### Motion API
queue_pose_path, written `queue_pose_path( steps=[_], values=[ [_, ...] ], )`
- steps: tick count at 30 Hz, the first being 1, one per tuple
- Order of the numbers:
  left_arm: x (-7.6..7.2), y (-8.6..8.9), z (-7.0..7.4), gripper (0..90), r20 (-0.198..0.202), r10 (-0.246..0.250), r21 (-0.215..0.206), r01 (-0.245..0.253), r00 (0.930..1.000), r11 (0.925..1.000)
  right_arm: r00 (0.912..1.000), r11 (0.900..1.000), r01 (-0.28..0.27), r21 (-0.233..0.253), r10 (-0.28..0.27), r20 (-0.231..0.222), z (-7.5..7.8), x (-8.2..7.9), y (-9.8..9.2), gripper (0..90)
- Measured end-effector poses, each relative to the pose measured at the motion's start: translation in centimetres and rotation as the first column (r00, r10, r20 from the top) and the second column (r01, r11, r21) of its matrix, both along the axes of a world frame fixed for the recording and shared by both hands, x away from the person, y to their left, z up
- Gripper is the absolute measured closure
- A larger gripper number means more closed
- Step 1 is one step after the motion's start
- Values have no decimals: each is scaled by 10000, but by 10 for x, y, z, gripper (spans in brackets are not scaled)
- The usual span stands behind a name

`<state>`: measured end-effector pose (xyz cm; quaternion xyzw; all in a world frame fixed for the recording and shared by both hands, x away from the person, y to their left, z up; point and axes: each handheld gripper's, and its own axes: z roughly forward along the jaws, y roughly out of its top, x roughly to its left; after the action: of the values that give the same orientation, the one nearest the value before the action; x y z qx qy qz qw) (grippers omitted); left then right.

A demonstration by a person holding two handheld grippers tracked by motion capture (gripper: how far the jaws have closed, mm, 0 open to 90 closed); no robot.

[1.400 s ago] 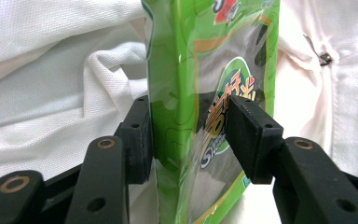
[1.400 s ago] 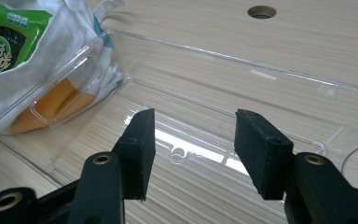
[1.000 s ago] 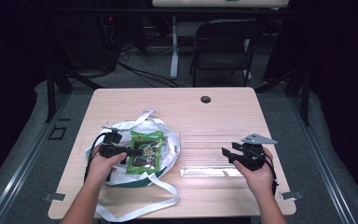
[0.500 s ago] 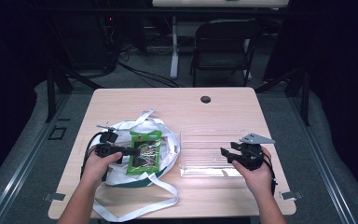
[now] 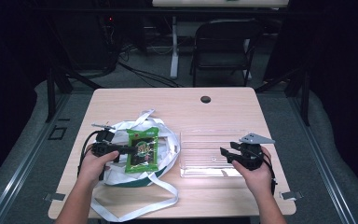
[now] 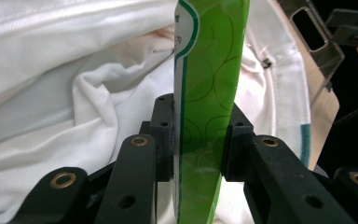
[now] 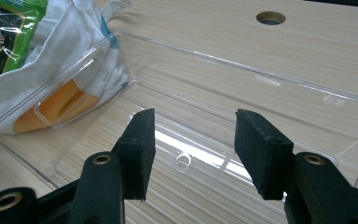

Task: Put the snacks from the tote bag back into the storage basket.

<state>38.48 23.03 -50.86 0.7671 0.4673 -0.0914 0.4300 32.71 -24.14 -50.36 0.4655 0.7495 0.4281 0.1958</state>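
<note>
Both pads (image 6: 164, 135) of the left tool (image 6: 196, 140) squeeze the green packet (image 6: 205, 93).

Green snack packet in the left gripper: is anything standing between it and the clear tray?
Nothing visible does. The left gripper is shut on the green snack packet over the white bag; the clear tray beside it looks empty, and the right gripper hangs open above it.

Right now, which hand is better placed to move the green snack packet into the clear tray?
Left: its tool already grips the green snack packet. The right tool hangs open over the clear tray.
</note>
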Motion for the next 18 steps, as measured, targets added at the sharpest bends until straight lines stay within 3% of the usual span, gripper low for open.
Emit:
queue_pose_path(
  steps=[9,16,18],
  values=[
    [-3,6,11,719,944,254,-261,-230,9952,9994,10000,10000,-25,59,25,48,0,0,0,482],
    [-7,7,17,720,1615,569,-334,-522,9852,9981,10000,10000,-83,-40,83,34,1,0,0,482],
    [-9,6,20,720,1905,642,-400,-576,9796,9975,9999,9999,-125,-78,125,2,1,1,0,481]
  ],
)
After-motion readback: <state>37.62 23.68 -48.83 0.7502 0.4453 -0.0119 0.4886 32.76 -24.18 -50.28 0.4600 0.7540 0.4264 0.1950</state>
